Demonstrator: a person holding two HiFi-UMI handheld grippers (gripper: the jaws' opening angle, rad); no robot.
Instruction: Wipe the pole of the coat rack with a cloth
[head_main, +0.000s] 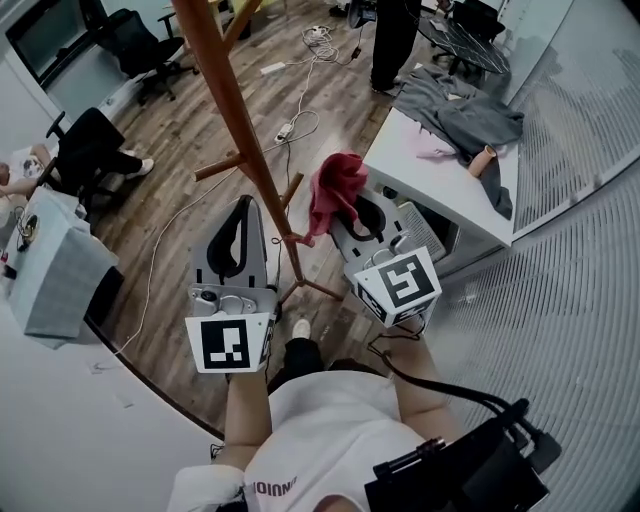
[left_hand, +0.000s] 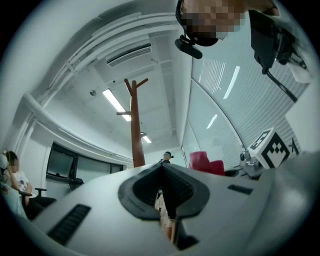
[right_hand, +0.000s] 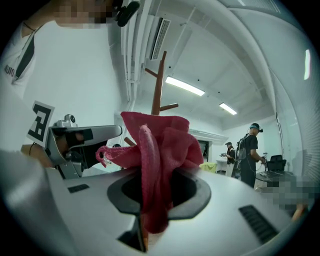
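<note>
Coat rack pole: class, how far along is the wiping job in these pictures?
Done: the red cloth is picked up and clamped in the right gripper. In hand: the cloth is held up beside the wooden pole, seemingly not touching it. The left gripper is shut and empty. Left: pressing the cloth to the pole and wiping along it.

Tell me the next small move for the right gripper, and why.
Probably shift the right gripper left until the cloth presses on the pole: its jaws are shut on the cloth, which sits just beside the pole, seemingly not touching.
</note>
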